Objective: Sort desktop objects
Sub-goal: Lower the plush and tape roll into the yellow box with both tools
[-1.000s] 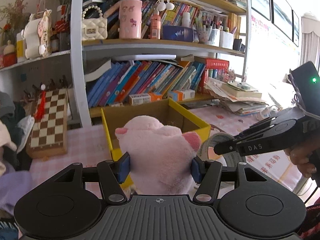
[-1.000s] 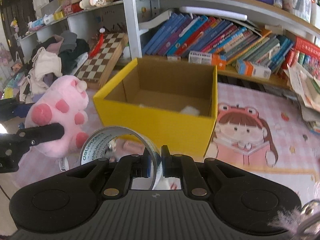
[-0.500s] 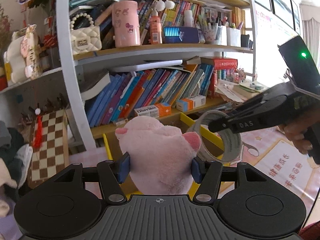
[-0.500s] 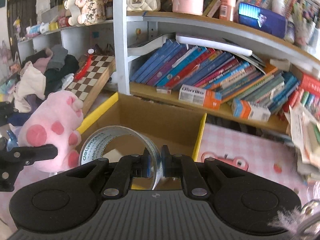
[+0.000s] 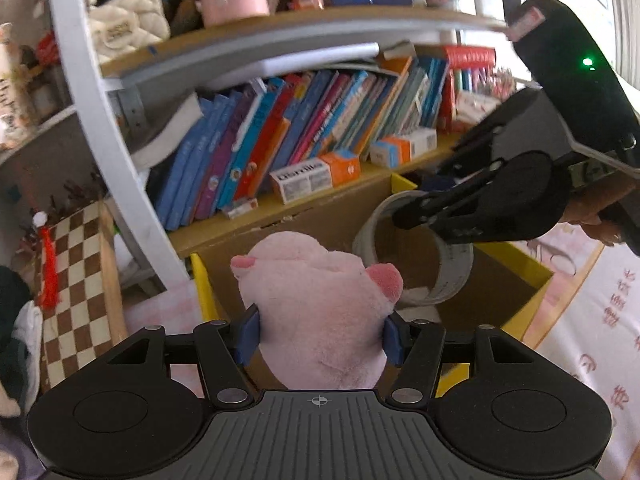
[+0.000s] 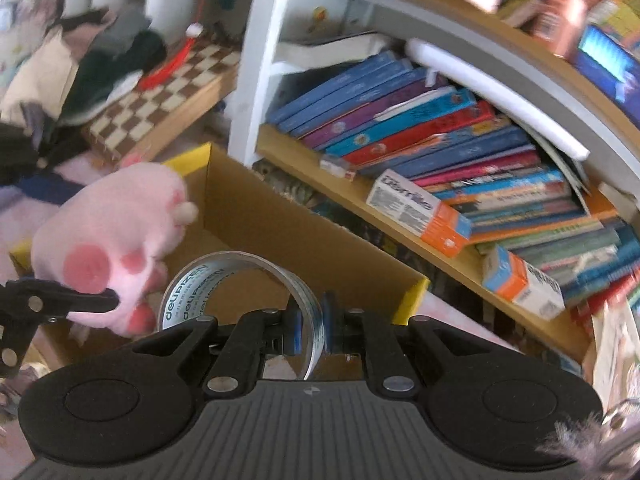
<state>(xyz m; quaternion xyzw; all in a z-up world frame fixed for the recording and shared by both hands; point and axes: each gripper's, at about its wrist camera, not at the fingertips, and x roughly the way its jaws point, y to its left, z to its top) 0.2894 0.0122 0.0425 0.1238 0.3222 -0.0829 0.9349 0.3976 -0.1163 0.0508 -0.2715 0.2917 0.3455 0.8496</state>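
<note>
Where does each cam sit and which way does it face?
Left wrist: on the left tool, looking along its fingers at the pink plush it grips; right tool and a hand show.
Right wrist: on the right tool, facing the tape roll it pinches.
Shared: yellow box, bookshelf, plush, tape.

The left gripper (image 5: pixel 320 334) points forward and downward, its two blue pads pressed into the sides of a pink plush toy (image 5: pixel 320 304) held between them, jaws about half spread. The right gripper (image 6: pixel 310 328) is tilted downward too, rolled to one side, its jaws nearly closed, pinching the wall of a tape roll (image 6: pixel 240 280). The hand (image 5: pixel 600 210) holding the right gripper shows partly, wrapped around its handle.
</note>
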